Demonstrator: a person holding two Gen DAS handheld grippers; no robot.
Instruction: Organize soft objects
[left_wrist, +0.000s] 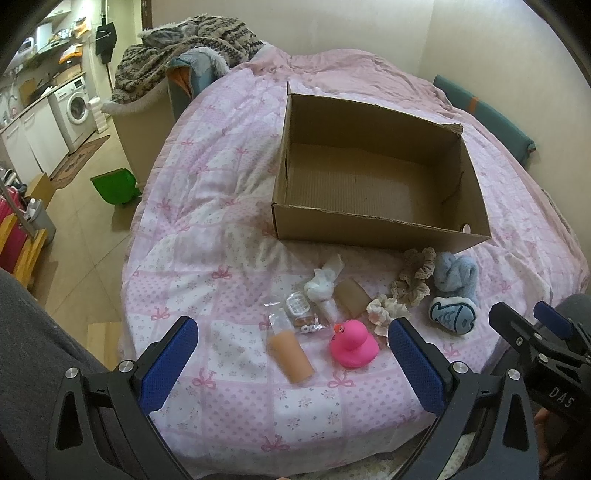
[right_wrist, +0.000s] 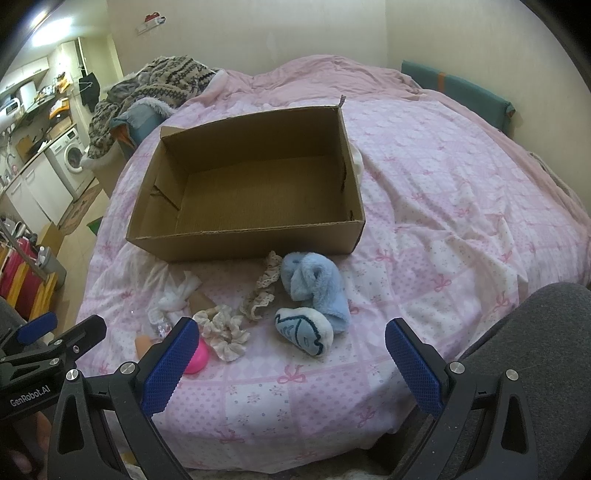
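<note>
Pink patchwork bedding with bow prints covers the bed (left_wrist: 229, 206), and beyond its left edge lie a tiled floor, a washing machine (left_wrist: 75, 107) and a green bin (left_wrist: 114, 184); the bin shows plainly only in the left wrist view. On the bed stands an open cardboard box (left_wrist: 373, 225) with nothing inside, and the soft things lie in a row just in front of it.

From the left, the left wrist view shows a peach tube in clear wrap (left_wrist: 290, 350), a small clear packet (left_wrist: 301, 312), a crumpled white tissue (left_wrist: 325, 280), a brown cardboard piece (left_wrist: 352, 297) and a pink rubber duck (left_wrist: 352, 343). In the right wrist view the tube and duck are mostly hidden behind a gripper finger. Next come a white ruffled scrunchie (left_wrist: 386, 314), a beige lace scrunchie (left_wrist: 415, 275), a fluffy blue sock (right_wrist: 316, 286) and, touching its near end, a white fish-print plush (right_wrist: 304, 330); the right wrist view shows these last two far more clearly.

The left gripper (left_wrist: 293, 363) hangs above the near bedding with its blue pads spread wide, holding nothing, the duck between them in view. The right gripper (right_wrist: 291, 363) hangs likewise wide apart and bare, the plush between its pads in view. Grey sleeves frame both outer edges.
</note>
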